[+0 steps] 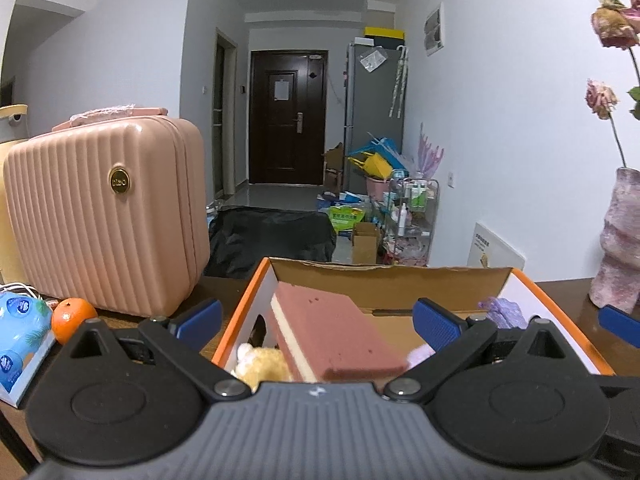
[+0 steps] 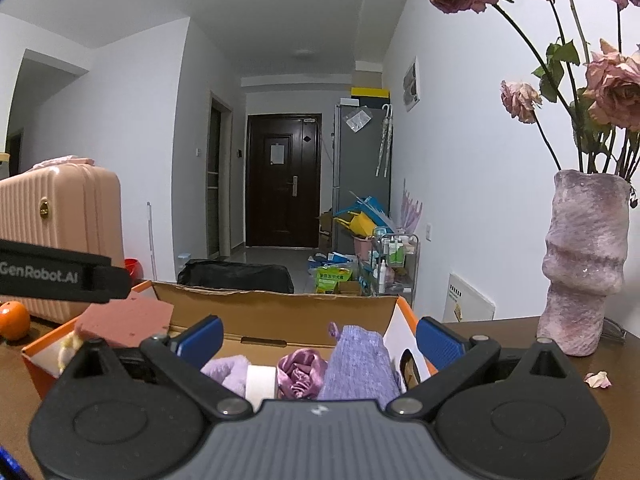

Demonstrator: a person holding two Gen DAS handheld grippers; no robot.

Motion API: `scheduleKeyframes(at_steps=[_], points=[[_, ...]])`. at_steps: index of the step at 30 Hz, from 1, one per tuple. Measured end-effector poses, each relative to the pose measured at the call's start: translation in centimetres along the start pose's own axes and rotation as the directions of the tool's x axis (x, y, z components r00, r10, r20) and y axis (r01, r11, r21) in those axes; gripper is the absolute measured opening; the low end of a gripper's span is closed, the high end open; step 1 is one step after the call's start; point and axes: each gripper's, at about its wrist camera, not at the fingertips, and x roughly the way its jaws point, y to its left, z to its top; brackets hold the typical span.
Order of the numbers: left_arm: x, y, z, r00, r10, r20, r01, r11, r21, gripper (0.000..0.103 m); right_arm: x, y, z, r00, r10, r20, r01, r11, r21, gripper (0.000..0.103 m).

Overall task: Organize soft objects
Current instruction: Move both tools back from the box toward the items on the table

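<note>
An open cardboard box with an orange rim [image 1: 560, 316] [image 2: 280, 308] stands on the brown table. In the left wrist view a pink and cream sponge block [image 1: 332, 332] leans inside it at the left, with a yellow plush toy [image 1: 260, 364] below and a purple cloth [image 1: 502, 312] at the right. My left gripper [image 1: 318, 320] hangs open over the sponge, fingers wide and not touching it. My right gripper [image 2: 319, 340] is open above a lavender cloth [image 2: 228, 368], a white roll [image 2: 260, 380], a purple satin scrunchie [image 2: 300, 372] and a purple knitted cloth [image 2: 356, 364].
A pink ribbed suitcase [image 1: 104, 208] stands left of the box, with an orange [image 1: 72, 318] and a blue tissue pack [image 1: 20, 336] in front. A mauve vase of dried roses [image 2: 580, 264] is right of the box, a fallen petal [image 2: 598, 380] beside it.
</note>
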Motion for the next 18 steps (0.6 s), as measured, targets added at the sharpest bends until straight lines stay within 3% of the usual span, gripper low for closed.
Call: scheduleKeyframes(at_steps=[18], points=[[-4.6,1.3,-1.9,1.000,-0.015,-0.003,0.015,1.000,0.003,0.103,-4.2,-1.0,-1.0,1.000,0.006,-0.010,-0.005,1.000,0.011,0.103]])
